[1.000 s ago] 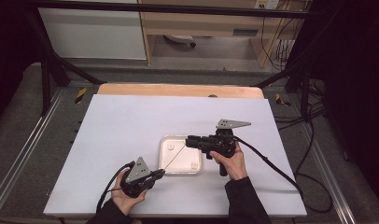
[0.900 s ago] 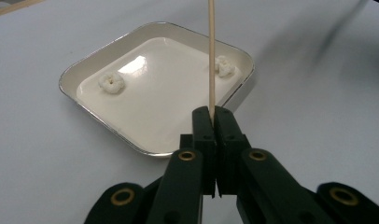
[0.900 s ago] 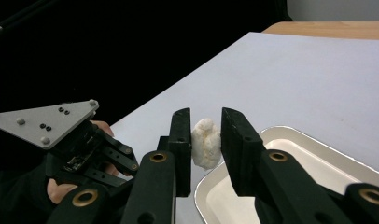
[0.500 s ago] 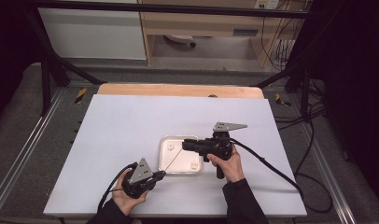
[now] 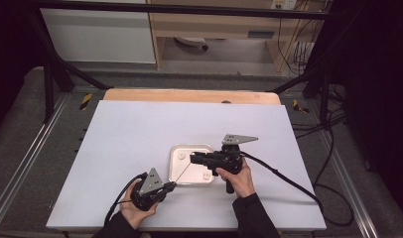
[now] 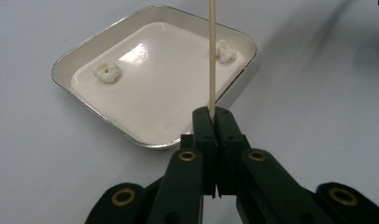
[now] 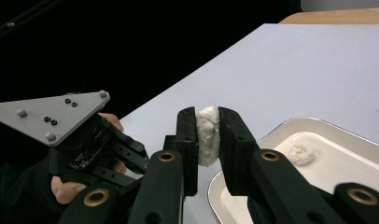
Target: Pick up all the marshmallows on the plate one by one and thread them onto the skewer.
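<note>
My left gripper (image 5: 170,186) is shut on the lower end of a thin wooden skewer (image 6: 211,56). The skewer slants up over the white tray (image 5: 175,148). My right gripper (image 7: 207,126) is shut on a white puffy piece (image 7: 207,135), and its jaws have just been closing on it. In the high view the skewer's (image 5: 182,171) tip ends at the right gripper (image 5: 192,157) above the tray; I cannot tell whether it touches the piece. Two more white pieces (image 6: 106,71) (image 6: 226,50) lie in the tray (image 6: 85,51).
The tray sits near the front middle of a white table top (image 5: 140,129), with a wooden strip (image 5: 189,95) along the far edge. Cables (image 5: 284,178) trail from both grippers. Metal rails and dark frame posts flank the table.
The right gripper has shifted a little to the left and toward the front over the tray, with the white piece in it. The left gripper and skewer stayed put.
</note>
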